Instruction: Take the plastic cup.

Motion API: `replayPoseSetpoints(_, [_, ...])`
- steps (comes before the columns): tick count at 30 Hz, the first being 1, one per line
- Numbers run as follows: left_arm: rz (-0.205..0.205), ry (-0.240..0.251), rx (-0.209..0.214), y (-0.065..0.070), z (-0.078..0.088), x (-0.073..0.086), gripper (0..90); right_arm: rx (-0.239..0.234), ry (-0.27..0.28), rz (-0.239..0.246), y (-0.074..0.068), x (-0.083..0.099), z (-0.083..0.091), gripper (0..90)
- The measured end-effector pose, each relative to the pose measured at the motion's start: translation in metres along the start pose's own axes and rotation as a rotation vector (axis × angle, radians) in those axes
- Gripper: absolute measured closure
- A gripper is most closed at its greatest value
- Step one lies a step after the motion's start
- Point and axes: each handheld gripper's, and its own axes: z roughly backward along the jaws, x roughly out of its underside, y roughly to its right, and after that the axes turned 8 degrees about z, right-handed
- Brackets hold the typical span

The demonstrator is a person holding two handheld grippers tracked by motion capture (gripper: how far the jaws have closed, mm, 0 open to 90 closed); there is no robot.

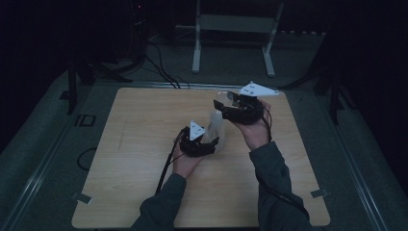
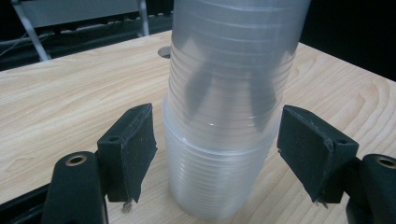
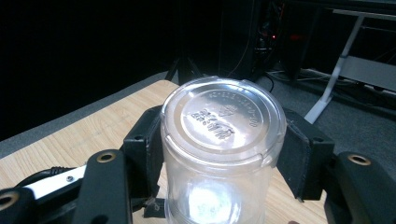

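A stack of clear plastic cups [image 1: 215, 122] stands bottom-up and leaning over the middle of the wooden table [image 1: 144, 144]. My right gripper [image 1: 225, 103] is shut on the top of the stack, its pads pressing both sides of the uppermost cup [image 3: 223, 121], whose embossed base faces the camera. My left gripper [image 1: 210, 142] sits lower down, by the stack's bottom end. In the left gripper view its jaws flank the lowest, widest cup [image 2: 215, 182], and a thin gap shows at each pad [image 2: 135, 144]. Whether the stack's rim rests on the table I cannot tell.
A small round hole [image 2: 163, 52] marks the tabletop beyond the cups. Behind the table stands a white metal frame [image 1: 233, 24], with dark cables [image 1: 159, 67] on the grey floor. Both forearms come in from the table's near edge.
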Motion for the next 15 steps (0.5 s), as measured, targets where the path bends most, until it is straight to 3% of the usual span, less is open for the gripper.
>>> replayPoseSetpoints(6, [0.001, -0.009, 0.012, 0.0, 0.002, 0.001, 27.1, 0.006, 0.01, -0.004, 0.002, 0.003, 0.009, 39.3])
replayPoseSetpoints(15, [0.006, -0.011, 0.016, -0.003, 0.007, 0.002, 26.5, 0.024, 0.03, -0.059, 0.016, 0.017, 0.031, 39.6])
